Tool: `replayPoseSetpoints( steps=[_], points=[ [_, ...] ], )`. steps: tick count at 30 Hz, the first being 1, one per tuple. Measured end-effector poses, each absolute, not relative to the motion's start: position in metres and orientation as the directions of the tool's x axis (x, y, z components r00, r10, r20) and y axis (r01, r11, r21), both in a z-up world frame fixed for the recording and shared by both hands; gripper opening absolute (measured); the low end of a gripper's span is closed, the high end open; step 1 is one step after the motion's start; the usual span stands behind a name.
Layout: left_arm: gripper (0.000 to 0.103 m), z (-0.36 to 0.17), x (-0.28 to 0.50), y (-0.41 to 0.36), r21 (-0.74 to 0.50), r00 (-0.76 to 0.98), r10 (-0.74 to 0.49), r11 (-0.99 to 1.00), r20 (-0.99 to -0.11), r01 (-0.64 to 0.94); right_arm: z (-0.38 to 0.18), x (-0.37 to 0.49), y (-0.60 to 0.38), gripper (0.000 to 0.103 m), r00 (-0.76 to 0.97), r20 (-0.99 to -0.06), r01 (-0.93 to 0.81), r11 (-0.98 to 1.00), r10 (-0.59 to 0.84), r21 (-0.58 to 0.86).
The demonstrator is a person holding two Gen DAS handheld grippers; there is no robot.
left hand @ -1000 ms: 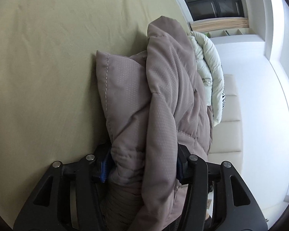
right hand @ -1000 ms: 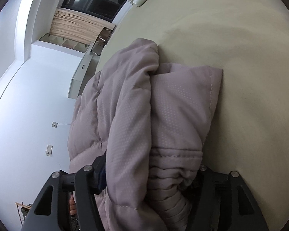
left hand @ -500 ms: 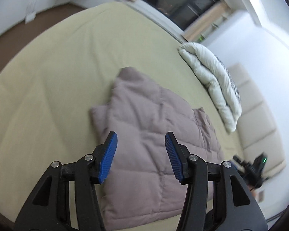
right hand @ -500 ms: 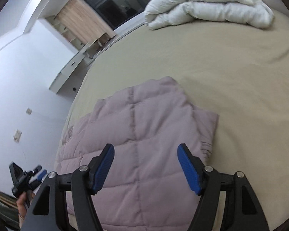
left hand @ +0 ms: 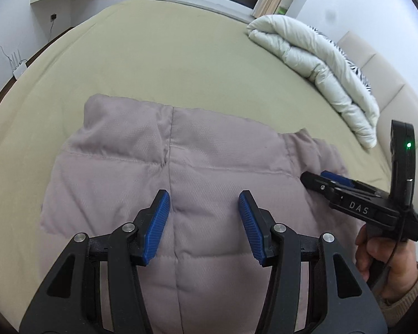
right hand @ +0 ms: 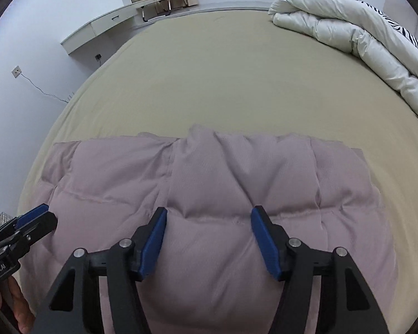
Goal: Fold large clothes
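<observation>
Mauve padded jacket (left hand: 197, 194) — folded flat on the bed (left hand: 158, 55), no longer clamped; my left gripper (left hand: 203, 222) and right gripper (right hand: 209, 236) both released, empty — fold apparently complete.

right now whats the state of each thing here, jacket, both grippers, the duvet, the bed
puffer jacket: folded, lying flat on the bed, nothing gripping it
left gripper: jaws open, empty, above the jacket
right gripper: jaws open, empty, above the jacket
white duvet: bundled up at the far right of the bed, apart from the jacket
bed: covered by a smooth beige sheet
</observation>
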State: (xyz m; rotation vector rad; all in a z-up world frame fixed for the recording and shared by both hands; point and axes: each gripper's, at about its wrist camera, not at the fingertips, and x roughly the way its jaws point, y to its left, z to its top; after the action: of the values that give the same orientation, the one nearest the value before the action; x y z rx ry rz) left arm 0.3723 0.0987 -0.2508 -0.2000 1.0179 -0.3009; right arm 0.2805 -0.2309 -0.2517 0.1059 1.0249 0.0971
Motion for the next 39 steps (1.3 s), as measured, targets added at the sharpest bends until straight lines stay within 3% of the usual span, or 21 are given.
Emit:
replayPoseSetpoints(
  steps=[15,21,30,34,35,39],
  points=[
    [0.05,-0.313,0.432,0.09,-0.263,0.473,-0.283,0.959,-0.834,0.11,-0.284,0.328,-0.252,0.069,0.52,-0.844,0.036,0.983,0.133,0.177],
    [0.051,-0.277,0.391,0.11,-0.308,0.535,-0.313,0.946,-0.784,0.102,-0.238,0.271,-0.279,0.066,0.621,-0.765,0.069,0.96,0.171,0.27],
    [0.051,-0.265,0.35,0.1,-0.211,0.562,-0.243,0.97,-0.791,0.122,-0.263,0.233,-0.287,0.067,0.607,-0.793,0.047,0.993,0.057,0.107],
    [0.051,-0.216,0.304,0.094,-0.167,0.676,-0.231,0.973,-0.7,0.16,-0.225,0.22,-0.295,0.068,0.639,-0.767,0.108,0.979,0.063,0.17],
    [0.053,-0.202,0.288,0.091,-0.141,0.709,-0.222,0.975,-0.669,0.171,-0.214,0.209,-0.294,0.071,0.668,-0.741,0.104,0.979,0.06,0.173],
    [0.091,-0.152,0.221,0.08,-0.004,0.851,-0.145,0.986,-0.505,0.166,-0.179,0.144,-0.285,0.094,0.786,-0.617,0.092,0.984,0.024,0.154]
  ],
)
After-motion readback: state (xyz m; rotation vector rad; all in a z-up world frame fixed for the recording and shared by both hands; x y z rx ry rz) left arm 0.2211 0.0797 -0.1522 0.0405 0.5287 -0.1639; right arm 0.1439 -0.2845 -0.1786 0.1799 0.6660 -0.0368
